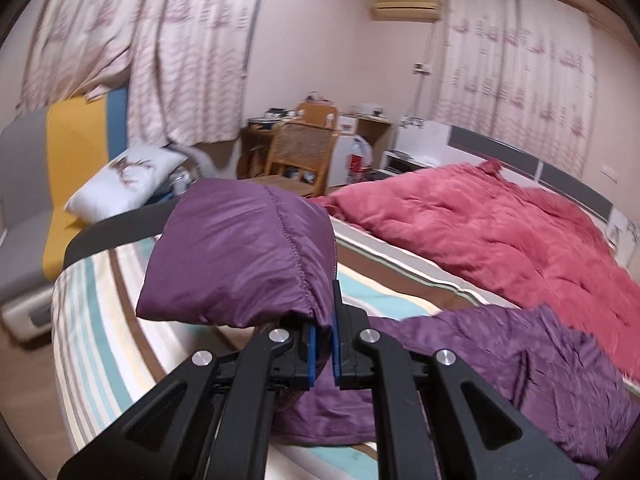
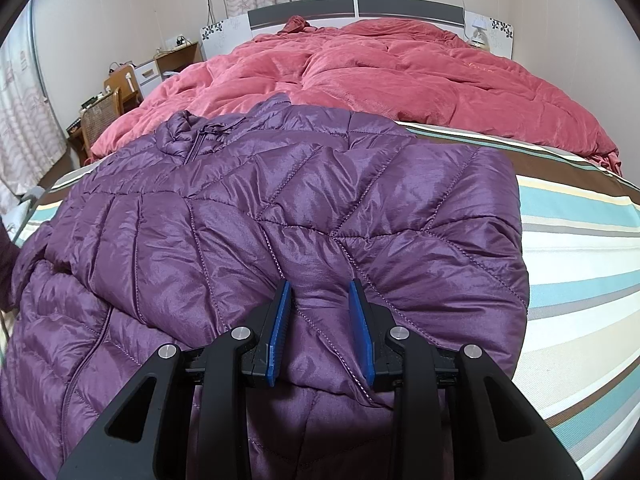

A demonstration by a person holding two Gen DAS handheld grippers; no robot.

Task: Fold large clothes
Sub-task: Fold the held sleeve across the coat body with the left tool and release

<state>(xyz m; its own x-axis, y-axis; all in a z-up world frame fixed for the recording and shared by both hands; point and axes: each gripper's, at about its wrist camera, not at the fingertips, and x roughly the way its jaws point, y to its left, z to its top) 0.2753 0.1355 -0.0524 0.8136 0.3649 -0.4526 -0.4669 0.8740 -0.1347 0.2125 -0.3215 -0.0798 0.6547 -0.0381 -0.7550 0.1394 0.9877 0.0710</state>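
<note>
Purple quilted jacket (image 2: 280, 216), shiny and puffy, flat on striped bedsheet (image 2: 580, 248), collar toward pink comforter (image 2: 400, 72). Left gripper (image 1: 324, 320) pinched tight on lifted sleeve cuff. Right gripper (image 2: 320, 308) partly open, clamping a folded ridge.

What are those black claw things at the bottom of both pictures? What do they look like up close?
They are two handheld grippers of the same build. The left gripper and the right gripper each have angular matte black linkage arms with triangular cut-outs, joined by round silver pins. Each carries two flat blue finger pads, ribbed on the inner face. No cables, markings, hands or sleeves show.
</note>
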